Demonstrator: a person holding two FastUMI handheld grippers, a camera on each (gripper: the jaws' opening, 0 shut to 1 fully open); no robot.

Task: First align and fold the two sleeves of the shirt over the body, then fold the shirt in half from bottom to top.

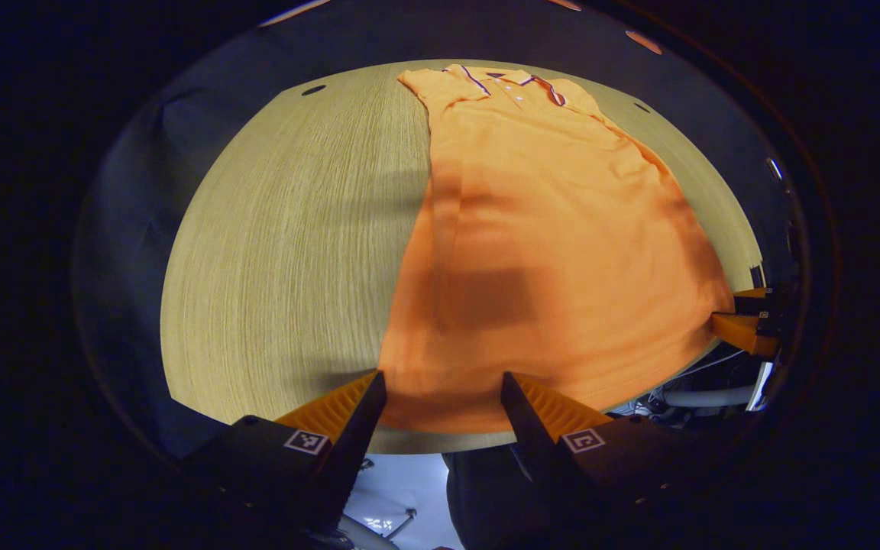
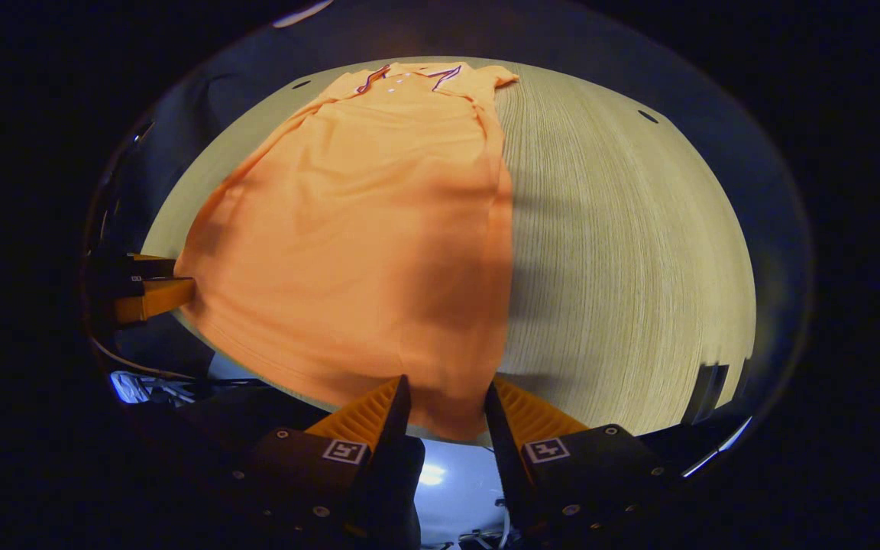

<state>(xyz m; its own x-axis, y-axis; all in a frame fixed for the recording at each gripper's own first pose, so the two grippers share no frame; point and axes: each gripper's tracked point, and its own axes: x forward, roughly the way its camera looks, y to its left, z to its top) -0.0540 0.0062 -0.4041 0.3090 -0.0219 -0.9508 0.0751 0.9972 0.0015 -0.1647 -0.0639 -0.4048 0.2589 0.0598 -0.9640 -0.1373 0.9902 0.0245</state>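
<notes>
An orange polo shirt [image 1: 547, 229] lies flat on the wooden table [image 1: 295, 252], collar [image 1: 512, 80] at the far end and both sleeves folded in over the body. My left gripper [image 1: 442, 378] stands open at the near hem, its fingers on either side of the hem's left corner. In the right gripper view the shirt [image 2: 363, 229] runs away from me, and my right gripper [image 2: 445, 382] is open more narrowly, with the hem's right corner between its fingers. Each gripper shows in the other's view at the hem's far corner: the right gripper [image 1: 723, 309] and the left gripper [image 2: 184, 283].
Bare tabletop [image 2: 623, 267] lies to the right of the shirt, and more of it to the shirt's left in the left gripper view. The table's near edge [image 1: 440, 441] runs just under the hem. Cables and a light floor [image 1: 402, 489] show below the edge.
</notes>
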